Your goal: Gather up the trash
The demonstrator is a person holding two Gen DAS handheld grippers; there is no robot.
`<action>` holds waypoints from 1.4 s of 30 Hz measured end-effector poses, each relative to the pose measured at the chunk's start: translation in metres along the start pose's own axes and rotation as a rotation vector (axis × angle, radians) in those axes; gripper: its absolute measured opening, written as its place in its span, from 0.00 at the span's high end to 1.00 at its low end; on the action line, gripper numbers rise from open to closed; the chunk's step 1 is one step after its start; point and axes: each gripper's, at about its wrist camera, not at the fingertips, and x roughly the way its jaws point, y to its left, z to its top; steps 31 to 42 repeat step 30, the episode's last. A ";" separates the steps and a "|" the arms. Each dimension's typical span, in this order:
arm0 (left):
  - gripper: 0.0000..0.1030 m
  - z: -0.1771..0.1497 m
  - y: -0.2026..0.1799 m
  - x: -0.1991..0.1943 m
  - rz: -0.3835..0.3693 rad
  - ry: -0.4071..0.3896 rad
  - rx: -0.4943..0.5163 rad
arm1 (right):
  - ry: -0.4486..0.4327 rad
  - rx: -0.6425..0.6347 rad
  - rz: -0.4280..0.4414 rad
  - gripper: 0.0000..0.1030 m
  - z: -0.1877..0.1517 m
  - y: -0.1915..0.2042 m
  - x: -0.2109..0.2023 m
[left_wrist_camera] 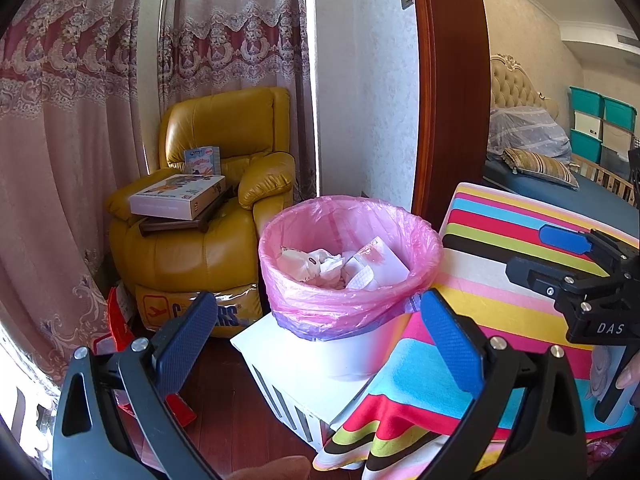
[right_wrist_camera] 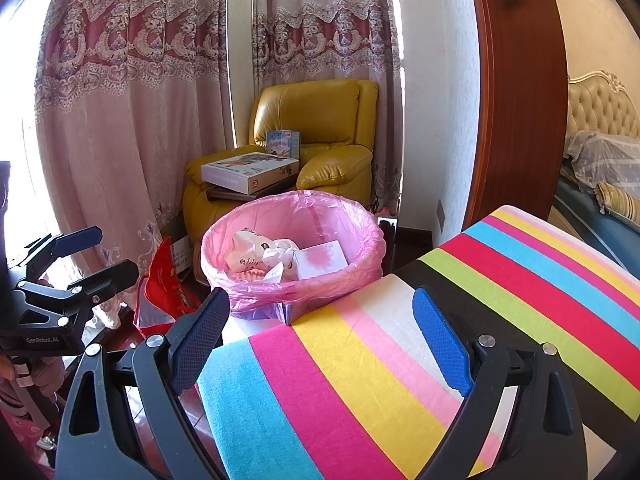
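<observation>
Beyond both tongs hangs the lace curtain (left_wrist_camera: 80, 120), with a yellow armchair (left_wrist_camera: 224, 208) in front of it carrying a flat box (left_wrist_camera: 176, 196). Under the right tongs (right_wrist_camera: 320, 340) lies a striped cloth (right_wrist_camera: 360, 380); their fingers stand wide apart, holding nothing. The left tongs (left_wrist_camera: 316, 340) are likewise spread and empty. Just ahead of both stands the bin with a pink bag (left_wrist_camera: 348, 264), on a white stand (left_wrist_camera: 288, 368). Inside the bag lies crumpled paper trash (left_wrist_camera: 320, 264)
</observation>
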 end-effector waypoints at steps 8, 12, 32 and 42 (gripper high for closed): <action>0.04 -0.002 0.000 -0.001 0.011 -0.008 0.004 | -0.001 0.001 0.001 0.15 -0.001 0.000 0.000; 0.04 -0.002 -0.001 -0.001 0.003 -0.013 0.005 | -0.003 0.001 0.000 0.15 -0.001 0.000 -0.001; 0.04 -0.003 -0.005 0.006 -0.013 -0.010 -0.006 | -0.006 0.018 -0.013 0.15 -0.004 -0.005 -0.008; 0.04 -0.003 -0.005 0.006 -0.013 -0.010 -0.006 | -0.006 0.018 -0.013 0.15 -0.004 -0.005 -0.008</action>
